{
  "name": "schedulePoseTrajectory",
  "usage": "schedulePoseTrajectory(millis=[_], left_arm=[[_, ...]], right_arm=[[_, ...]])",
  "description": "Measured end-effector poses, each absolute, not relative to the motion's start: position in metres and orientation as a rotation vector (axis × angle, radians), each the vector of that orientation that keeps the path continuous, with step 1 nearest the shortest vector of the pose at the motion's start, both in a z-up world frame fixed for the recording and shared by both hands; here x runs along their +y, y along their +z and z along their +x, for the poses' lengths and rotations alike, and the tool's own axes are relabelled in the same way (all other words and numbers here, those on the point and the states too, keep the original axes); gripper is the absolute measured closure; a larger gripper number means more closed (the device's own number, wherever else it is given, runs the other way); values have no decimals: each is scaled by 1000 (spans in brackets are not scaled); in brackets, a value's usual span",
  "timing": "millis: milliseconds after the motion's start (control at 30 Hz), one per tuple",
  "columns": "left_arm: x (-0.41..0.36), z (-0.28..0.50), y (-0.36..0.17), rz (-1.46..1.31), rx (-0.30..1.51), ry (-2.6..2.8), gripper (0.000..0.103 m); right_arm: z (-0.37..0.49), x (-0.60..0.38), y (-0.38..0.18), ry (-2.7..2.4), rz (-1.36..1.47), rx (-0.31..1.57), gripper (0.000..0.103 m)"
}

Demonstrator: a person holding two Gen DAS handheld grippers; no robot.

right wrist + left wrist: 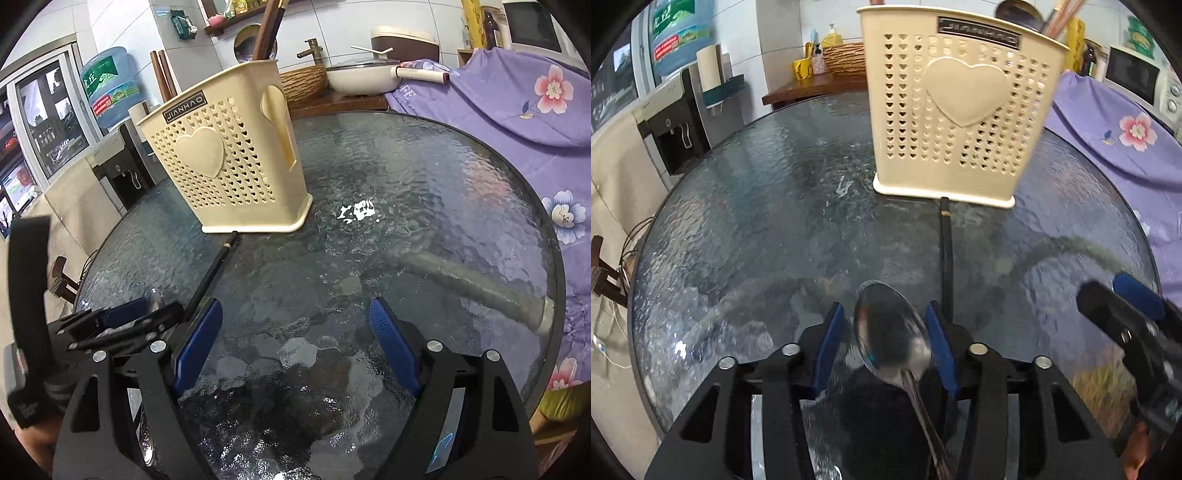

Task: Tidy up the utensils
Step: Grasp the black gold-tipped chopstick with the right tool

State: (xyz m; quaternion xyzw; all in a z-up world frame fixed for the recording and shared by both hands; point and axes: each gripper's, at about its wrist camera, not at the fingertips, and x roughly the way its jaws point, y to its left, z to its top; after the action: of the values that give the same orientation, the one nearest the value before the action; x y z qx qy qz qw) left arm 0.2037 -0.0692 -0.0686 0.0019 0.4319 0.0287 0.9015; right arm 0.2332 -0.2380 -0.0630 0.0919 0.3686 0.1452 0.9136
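Several utensils already stand in our cream holder [960, 122] near the far edge of the bench [757, 206]; a spoon [892, 332] and a black chopstick [946, 258], its tip touching the holder's base, remain. Our left claw [886, 332] sits around the spoon's bowl, apparently pinching it. Our right claw [295, 343] is spread wide and empty above the near edge.

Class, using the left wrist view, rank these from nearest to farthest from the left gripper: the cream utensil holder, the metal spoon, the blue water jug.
1. Metal spoon: between the fingers of the left gripper.
2. Cream utensil holder: ahead, slightly right, standing on the glass table.
3. Blue water jug: far left, beyond the table.
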Motion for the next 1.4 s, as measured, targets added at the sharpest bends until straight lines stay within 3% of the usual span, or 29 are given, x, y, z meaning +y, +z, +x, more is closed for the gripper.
schedulePoseTrajectory(millis=[333, 667, 967, 1200, 1400], left_arm=[[-70, 198, -66, -12, 904, 5, 65], [-14, 203, -37, -121, 816, -9, 65], [31, 211, -32, -180, 801, 3, 65], [40, 211, -37, -207, 805, -45, 65], [42, 214, -42, -212, 810, -71, 65]], right_arm=[[233, -230, -64, 298, 181, 770, 22], [249, -190, -54, 387, 147, 850, 22], [285, -114, -67, 317, -11, 928, 44], [307, -94, -71, 235, -59, 943, 54], [317, -88, -70, 201, -76, 930, 81]])
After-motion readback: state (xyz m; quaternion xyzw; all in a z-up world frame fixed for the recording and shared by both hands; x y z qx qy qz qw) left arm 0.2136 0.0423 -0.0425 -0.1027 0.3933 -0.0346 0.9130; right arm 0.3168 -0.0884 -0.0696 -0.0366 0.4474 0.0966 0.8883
